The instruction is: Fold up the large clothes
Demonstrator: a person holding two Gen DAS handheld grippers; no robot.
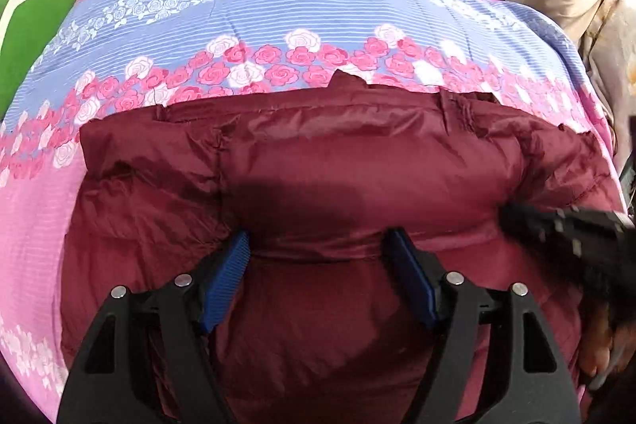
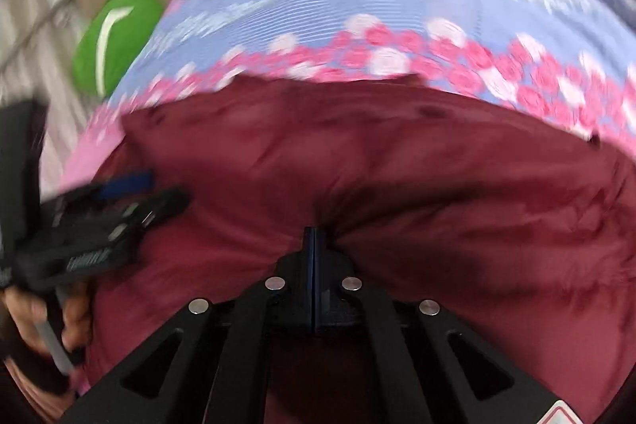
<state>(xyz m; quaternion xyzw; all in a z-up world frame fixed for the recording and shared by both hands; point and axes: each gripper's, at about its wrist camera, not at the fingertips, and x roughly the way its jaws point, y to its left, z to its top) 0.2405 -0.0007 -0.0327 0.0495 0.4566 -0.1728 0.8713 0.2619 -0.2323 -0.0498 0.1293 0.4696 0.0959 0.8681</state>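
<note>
Left wrist view: we see our left gripper with jaws wide apart over one maroon puffer jacket, pads resting on its fabric without pinching. Our right gripper has jaws together, tips against the jacket. It lies on one floral quilt; one green cushion sits far left.

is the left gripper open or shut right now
Open. The left gripper has its blue pads standing well apart over the maroon jacket, not pinching it.
</note>
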